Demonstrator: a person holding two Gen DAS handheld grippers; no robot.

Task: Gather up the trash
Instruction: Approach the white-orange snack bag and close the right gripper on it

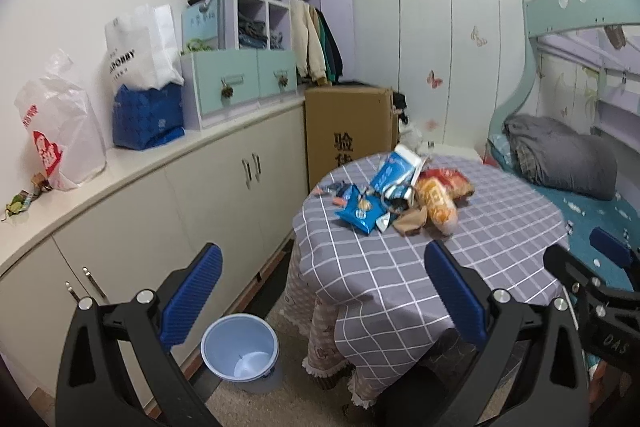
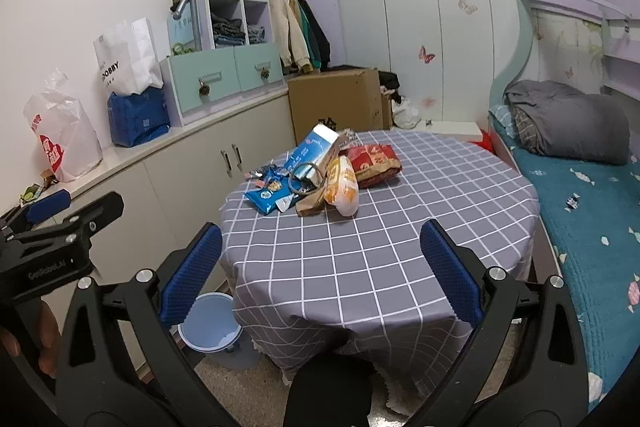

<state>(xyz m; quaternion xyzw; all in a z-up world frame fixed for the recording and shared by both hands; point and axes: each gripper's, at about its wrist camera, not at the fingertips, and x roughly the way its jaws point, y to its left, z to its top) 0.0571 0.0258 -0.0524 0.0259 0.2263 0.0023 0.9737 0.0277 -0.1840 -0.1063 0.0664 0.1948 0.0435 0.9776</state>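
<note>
A pile of trash lies on the round table with a grey checked cloth (image 1: 400, 267) (image 2: 360, 259): a blue snack bag (image 1: 358, 211) (image 2: 266, 195), a blue-white carton (image 1: 394, 171) (image 2: 316, 149), an orange wrapper (image 1: 438, 205) (image 2: 343, 189), a red bag (image 2: 374, 161) and a brown paper scrap (image 1: 410, 221) (image 2: 310, 205). A light blue bin (image 1: 239, 349) (image 2: 210, 325) stands on the floor left of the table. My left gripper (image 1: 324, 291) is open and empty, short of the table. My right gripper (image 2: 320, 271) is open and empty above the table's near edge.
A white cabinet counter (image 1: 160, 155) along the left wall carries plastic and paper bags and teal drawers. A cardboard box (image 1: 348, 131) stands behind the table. A bed with a grey blanket (image 2: 568, 123) is at the right. A dark stool (image 2: 328, 379) sits below the table's front.
</note>
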